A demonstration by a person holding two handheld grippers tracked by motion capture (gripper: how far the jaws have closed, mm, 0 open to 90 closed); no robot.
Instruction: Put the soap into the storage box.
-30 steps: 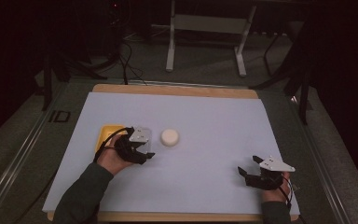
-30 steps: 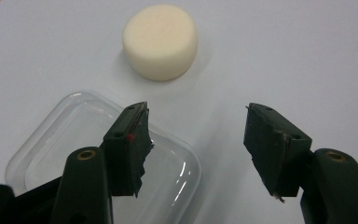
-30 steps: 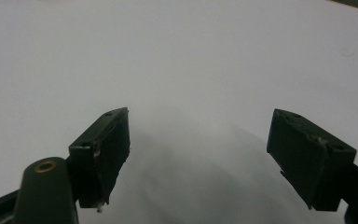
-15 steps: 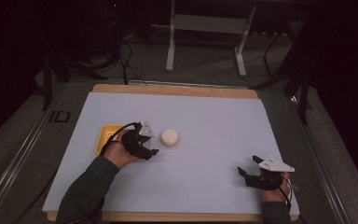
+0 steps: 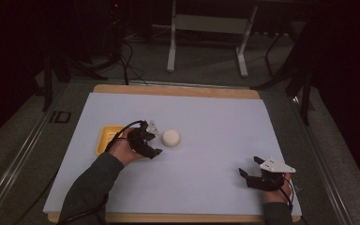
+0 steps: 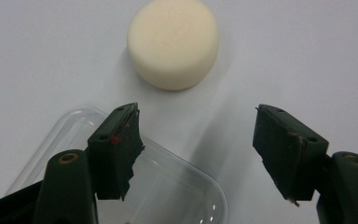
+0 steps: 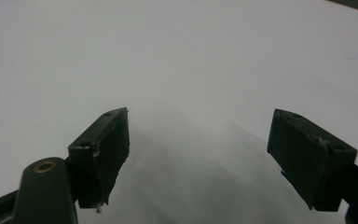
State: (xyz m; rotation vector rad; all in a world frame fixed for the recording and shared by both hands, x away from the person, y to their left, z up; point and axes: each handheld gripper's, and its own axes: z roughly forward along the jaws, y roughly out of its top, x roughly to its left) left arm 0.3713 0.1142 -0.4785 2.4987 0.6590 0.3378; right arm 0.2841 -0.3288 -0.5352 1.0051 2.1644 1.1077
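Note:
A round cream-white bar of soap [image 5: 170,138] [image 6: 173,42] lies on the white table sheet, left of centre. My left gripper [image 5: 155,138] [image 6: 196,147] hovers just short of it, jaws wide open and empty. A clear plastic lid [image 6: 168,186] lies flat under the left jaw. A yellow tray [image 5: 107,139] sits behind the left hand. My right gripper [image 5: 248,171] [image 7: 198,156] rests near the front right corner, open, with bare sheet between its jaws.
The white sheet [image 5: 215,126] covers a wooden board [image 5: 178,90] whose edge shows at the back. Dark floor, cables and a metal stand's legs [image 5: 206,42] lie beyond the table.
My left gripper has moved forward and slightly right toward the soap, off the yellow tray. The right gripper has stayed where it was.

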